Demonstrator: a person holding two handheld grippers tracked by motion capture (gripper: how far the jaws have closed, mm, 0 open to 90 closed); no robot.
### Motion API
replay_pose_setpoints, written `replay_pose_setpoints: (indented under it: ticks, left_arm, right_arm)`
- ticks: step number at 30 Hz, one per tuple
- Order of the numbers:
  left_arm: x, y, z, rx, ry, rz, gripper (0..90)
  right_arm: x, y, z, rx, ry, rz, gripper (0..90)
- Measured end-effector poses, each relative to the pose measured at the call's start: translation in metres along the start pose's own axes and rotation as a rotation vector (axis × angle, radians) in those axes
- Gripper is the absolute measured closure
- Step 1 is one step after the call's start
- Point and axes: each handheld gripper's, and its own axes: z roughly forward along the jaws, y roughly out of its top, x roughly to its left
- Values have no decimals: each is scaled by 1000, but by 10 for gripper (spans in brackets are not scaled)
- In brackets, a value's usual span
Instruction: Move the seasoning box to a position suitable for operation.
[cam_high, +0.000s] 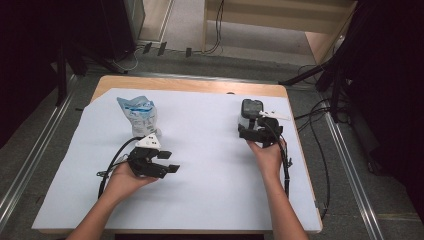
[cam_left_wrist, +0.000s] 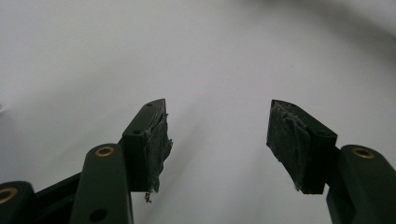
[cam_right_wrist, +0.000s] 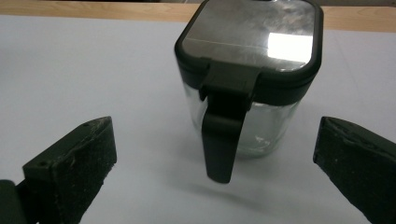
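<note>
The high view looks forward and down from above the near edge of the counter (cam_high: 200, 200), taking in its whole top. The left claw (cam_left_wrist: 217, 140) view sits low and close, facing bare white surface. The right claw (cam_right_wrist: 210, 163) view, also close, faces the jar (cam_right_wrist: 247, 79), shared with the high view at far right

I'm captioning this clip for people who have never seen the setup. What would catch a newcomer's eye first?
Probably the glass jar with its black-rimmed metal lid and dark handle, standing at the far right of the white sheet, right in front of the open right gripper. Next, the crumpled blue-and-white bag at the far left, just beyond the open, empty left gripper.
</note>
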Motion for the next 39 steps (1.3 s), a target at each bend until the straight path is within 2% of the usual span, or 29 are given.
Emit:
replay_pose_setpoints:
  ticks: [2, 4, 8, 16, 20, 29, 32, 35, 39]
  left_arm:
    - [0, 0, 0, 1, 2, 1, 391]
    - [-1, -2, -2, -7, 5, -7, 392]
    - [-1, -5, -4, -13, 2, -13, 393]
    - [-3, -11, -10, -11, 20, -26, 394]
    - [-3, -15, -11, -10, 20, -34, 394]
    - [-4, -21, -15, -11, 31, -49, 396]
    - [-5, -23, -16, -16, 37, -47, 399]
    - [-5, -24, -17, -19, 42, -52, 401]
    - [-5, -28, -21, -23, 55, -67, 402]
  right_arm:
    - [-1, 2, 3, 2, -10, 3, 0]
    - [-3, 9, 10, -5, -11, 39, 0]
    - [-5, 18, 20, -13, -29, 61, 0]
    - [-1, 30, 40, 7, -74, 56, 0]
    - [2, 30, 46, 8, -103, 49, 0]
    - [0, 28, 58, 24, -127, 62, 8]
    - [1, 27, 59, 20, -139, 56, 22]
    - [-3, 26, 61, 20, -139, 70, 68]
    - [-4, 24, 62, 23, -140, 70, 90]
